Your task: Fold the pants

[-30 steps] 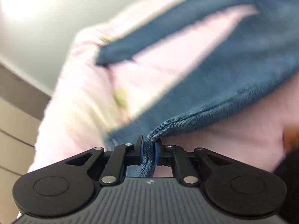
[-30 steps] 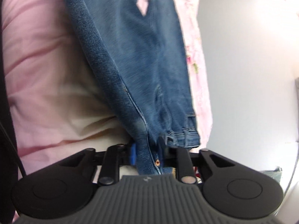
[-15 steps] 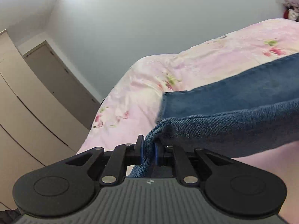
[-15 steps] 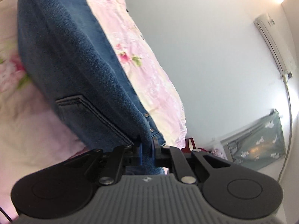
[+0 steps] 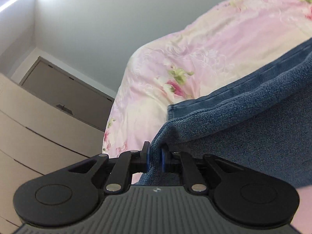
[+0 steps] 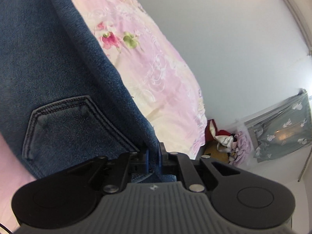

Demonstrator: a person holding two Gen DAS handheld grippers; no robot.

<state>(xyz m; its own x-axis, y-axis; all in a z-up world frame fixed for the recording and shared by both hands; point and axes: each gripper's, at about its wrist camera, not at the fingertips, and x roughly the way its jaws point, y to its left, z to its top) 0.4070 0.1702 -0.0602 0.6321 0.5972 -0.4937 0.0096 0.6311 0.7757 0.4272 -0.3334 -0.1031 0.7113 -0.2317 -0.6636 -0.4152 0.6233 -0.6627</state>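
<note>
Between the fingers of the left gripper [image 5: 155, 159] sits a bunched denim edge of the pants [image 5: 243, 120], pinched tight. The right gripper [image 6: 153, 159] is also clamped on denim, near the waist end w/ the back pocket [image 6: 64, 124] just to the left of its fingers. Beyond both grips the pants stretch away over the pink floral bed [image 5: 175, 62].

Risks, as I judge: the right grip holds only a thin edge, so a quick swing may pull it out; also the cloth betw. the two grippers can sag and fold crooked if one side goes ahead.

Pose: both grippers point somewhat down toward the bed; the right one looks rolled, the bed running diagonal in its view.
</note>
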